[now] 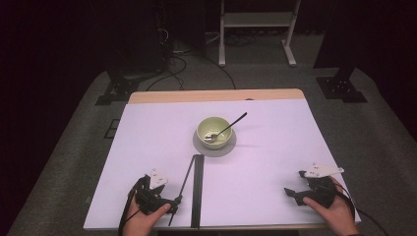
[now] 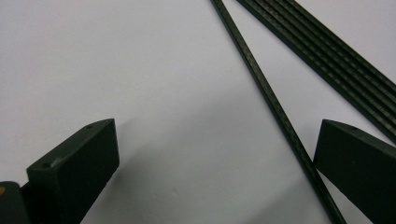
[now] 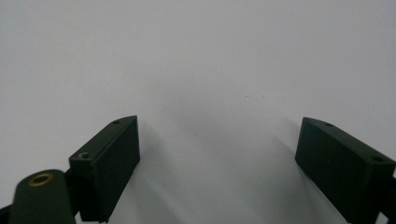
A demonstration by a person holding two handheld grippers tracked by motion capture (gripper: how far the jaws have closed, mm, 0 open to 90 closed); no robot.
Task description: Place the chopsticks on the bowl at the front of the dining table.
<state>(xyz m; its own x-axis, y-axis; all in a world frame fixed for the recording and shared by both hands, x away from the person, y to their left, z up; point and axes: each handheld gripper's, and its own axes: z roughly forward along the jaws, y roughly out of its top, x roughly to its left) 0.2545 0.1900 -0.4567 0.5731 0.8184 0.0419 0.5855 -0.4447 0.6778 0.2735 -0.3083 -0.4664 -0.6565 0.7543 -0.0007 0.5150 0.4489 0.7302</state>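
The thin black rod (image 2: 271,100) lies flat on the white table (image 1: 265,187), near its front edge. It runs between the jaws of the left gripper (image 2: 215,163), just beside the jaw at the right of the left gripper view, though contact cannot be confirmed. The jaws stand wide apart, clamped on nothing.

Immediately beside the rod lies a wider black ribbed strip (image 2: 336,51), and in the high view the two converge toward their far ends.

Beyond those ends, a pale green bowl (image 1: 213,130) sits on a grey saucer (image 1: 214,148), with a spoon (image 1: 227,128) resting in the bowl.

The right gripper (image 3: 217,158) sits at the front right of the table, well apart from the rod, jaws wide apart over bare table.
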